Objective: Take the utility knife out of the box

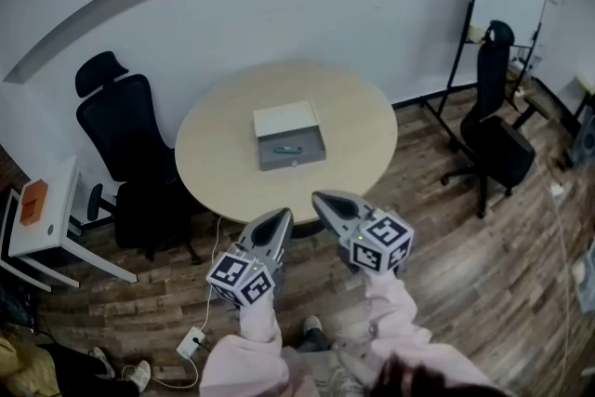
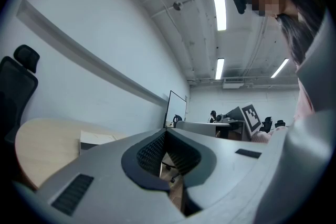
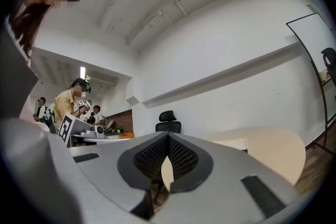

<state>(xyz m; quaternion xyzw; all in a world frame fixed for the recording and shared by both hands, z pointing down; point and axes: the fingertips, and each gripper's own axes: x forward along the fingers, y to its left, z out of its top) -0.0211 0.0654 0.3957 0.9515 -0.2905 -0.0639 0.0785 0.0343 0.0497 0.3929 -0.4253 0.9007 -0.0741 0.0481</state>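
Observation:
A grey box (image 1: 294, 153) with its white lid (image 1: 285, 120) raised stands in the middle of the round wooden table (image 1: 223, 144). A small utility knife (image 1: 287, 149) lies inside it. Both grippers hang level over the floor, short of the table's near edge and apart from the box. My left gripper (image 1: 282, 216) has its jaws together with nothing between them. My right gripper (image 1: 319, 197) is likewise shut and empty. In the left gripper view the shut left gripper (image 2: 166, 132) points past the lid (image 2: 97, 138). In the right gripper view the lid (image 3: 231, 143) shows beyond the right gripper (image 3: 168, 135).
A black office chair (image 1: 125, 135) stands left of the table and another (image 1: 497, 125) to the right, near a whiteboard (image 1: 507, 5). A white side table (image 1: 46, 209) with an orange item (image 1: 33, 200) is at far left. A power strip (image 1: 192, 342) lies on the floor.

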